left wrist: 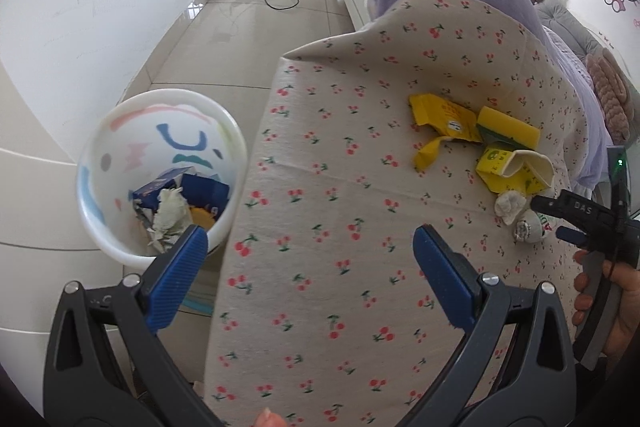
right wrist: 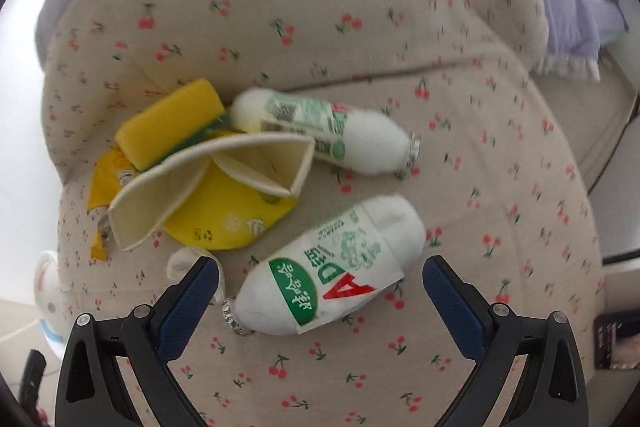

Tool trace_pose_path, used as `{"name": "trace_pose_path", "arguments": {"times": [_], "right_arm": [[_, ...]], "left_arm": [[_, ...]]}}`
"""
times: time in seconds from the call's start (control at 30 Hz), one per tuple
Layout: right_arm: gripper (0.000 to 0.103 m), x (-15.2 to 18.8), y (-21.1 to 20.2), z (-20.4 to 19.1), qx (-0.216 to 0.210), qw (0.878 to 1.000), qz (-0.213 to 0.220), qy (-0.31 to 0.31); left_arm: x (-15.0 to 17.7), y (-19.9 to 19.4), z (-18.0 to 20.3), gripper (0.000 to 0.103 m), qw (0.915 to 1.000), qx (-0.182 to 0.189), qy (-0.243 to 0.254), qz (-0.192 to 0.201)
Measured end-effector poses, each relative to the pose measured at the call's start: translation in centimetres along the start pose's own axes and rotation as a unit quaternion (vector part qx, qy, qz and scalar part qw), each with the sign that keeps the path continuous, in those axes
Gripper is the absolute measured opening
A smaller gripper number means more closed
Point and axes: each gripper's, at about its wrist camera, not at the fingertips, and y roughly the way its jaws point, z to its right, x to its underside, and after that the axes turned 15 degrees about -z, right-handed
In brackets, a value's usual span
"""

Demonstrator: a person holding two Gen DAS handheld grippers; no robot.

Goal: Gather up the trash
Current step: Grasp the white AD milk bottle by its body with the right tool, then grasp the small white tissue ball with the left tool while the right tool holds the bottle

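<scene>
Cherry-print cloth holds the trash, so the right gripper straddles a white bottle, fingers apart, while the left gripper waits spread by the bin

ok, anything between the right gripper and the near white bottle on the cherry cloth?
Nothing visible. The right gripper is open and the near white bottle lies on its side on the cherry cloth, right between the fingertips. A small crumpled wad sits by the left finger; the flattened carton lies farther off.
</scene>
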Motion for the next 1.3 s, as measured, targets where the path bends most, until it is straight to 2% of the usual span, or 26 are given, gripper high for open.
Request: {"name": "trace_pose_path", "arguments": {"times": [0.1,0.23,0.27,0.43,0.47,0.53,0.7,0.8,1.07,1.3], "right_arm": [[0.100,-0.4,0.6,0.0,0.005,1.000,-0.006,0.002],[0.083,-0.7,1.8,0.5,-0.013,0.999,-0.036,0.005],[0.074,-0.7,1.7,0.6,-0.013,0.999,-0.033,0.003],[0.042,-0.6,1.2,1.2,-0.020,0.999,-0.031,-0.034],[0.037,-0.5,1.1,1.5,-0.023,0.998,-0.032,-0.041],[0.033,-0.2,0.9,2.4,-0.032,0.998,-0.035,-0.048],[0.032,-0.2,0.5,6.0,-0.043,0.997,-0.020,-0.056],[0.032,1.0,-0.5,7.3,-0.047,0.997,-0.006,-0.060],[0.032,1.7,-2.0,11.1,-0.065,0.997,0.011,-0.049],[0.032,0.2,-2.6,12.9,-0.064,0.996,0.015,-0.057]], "left_arm": [[0.0,0.3,1.2,0.102,0.9999,0.000,0.011,-0.001],[0.1,0.7,3.0,0.102,0.9996,0.003,0.027,-0.006],[0.1,0.9,3.4,0.102,0.9995,0.004,0.031,-0.007],[0.3,1.5,5.7,0.102,0.9986,0.007,0.052,-0.006],[0.3,1.6,6.2,0.102,0.9984,0.007,0.056,-0.004],[0.2,2.0,7.4,0.102,0.9978,0.009,0.066,-0.002],[0.1,2.9,10.2,0.102,0.9965,0.014,0.082,0.006],[0.1,3.6,12.0,0.101,0.9958,0.012,0.089,0.018],[0.0,6.2,16.4,0.080,0.9922,0.045,0.116,0.012],[-0.2,8.0,17.9,0.068,0.9895,0.066,0.129,-0.005]]}}
